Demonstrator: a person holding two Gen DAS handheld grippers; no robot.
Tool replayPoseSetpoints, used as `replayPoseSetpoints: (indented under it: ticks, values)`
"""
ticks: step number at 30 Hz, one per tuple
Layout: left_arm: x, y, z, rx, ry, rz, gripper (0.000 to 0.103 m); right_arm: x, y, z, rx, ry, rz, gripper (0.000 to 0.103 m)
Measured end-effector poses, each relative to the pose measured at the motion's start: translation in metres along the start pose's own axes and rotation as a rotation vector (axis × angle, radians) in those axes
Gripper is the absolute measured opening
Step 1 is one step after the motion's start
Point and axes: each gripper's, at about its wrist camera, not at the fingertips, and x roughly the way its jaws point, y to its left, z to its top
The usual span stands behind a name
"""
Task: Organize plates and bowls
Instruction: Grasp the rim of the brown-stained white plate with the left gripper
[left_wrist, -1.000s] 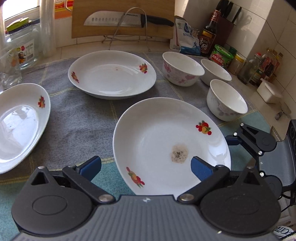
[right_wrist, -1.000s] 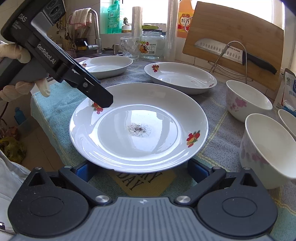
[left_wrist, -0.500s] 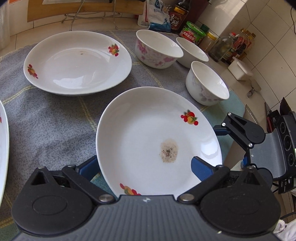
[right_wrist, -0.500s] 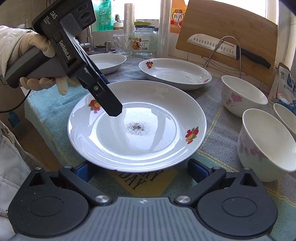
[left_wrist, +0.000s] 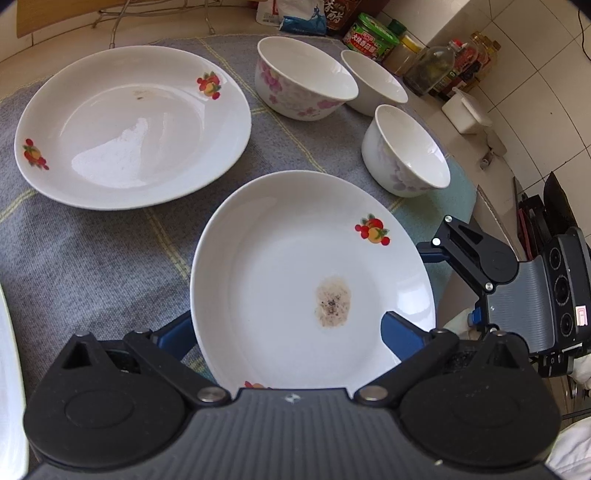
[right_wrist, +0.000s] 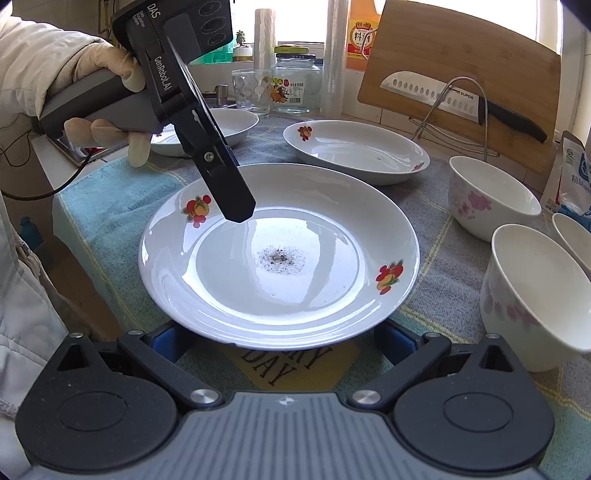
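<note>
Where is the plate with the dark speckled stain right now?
The stained plate sits nearest the cloth's front edge in the right wrist view, between both open hand-held grippers, with a floral bowl to its right and a clean plate behind.

Left gripper (left_wrist: 288, 332) open astride soiled plate (left_wrist: 295, 266); right gripper (left_wrist: 428, 254) beside.

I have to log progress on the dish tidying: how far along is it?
Nothing looks stacked yet. In hand: the left gripper reaches over the rim of the stained plate and the right gripper is open at its near edge. Left: that plate, the plate behind, a third plate, and three separate bowls.
</note>
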Motion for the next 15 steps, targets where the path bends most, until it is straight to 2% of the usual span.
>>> replayPoseSetpoints:
  ticks: [6,15]
  values:
    - [0.003,0.0,0.014,0.026,0.047,-0.019,0.1,0.001,0.001,0.004,-0.02,0.013,0.0,0.103]
    - [0.009,0.003,0.024,0.004,0.11,-0.043,0.099,0.001,0.002,0.008,-0.046,0.028,0.014,0.103]
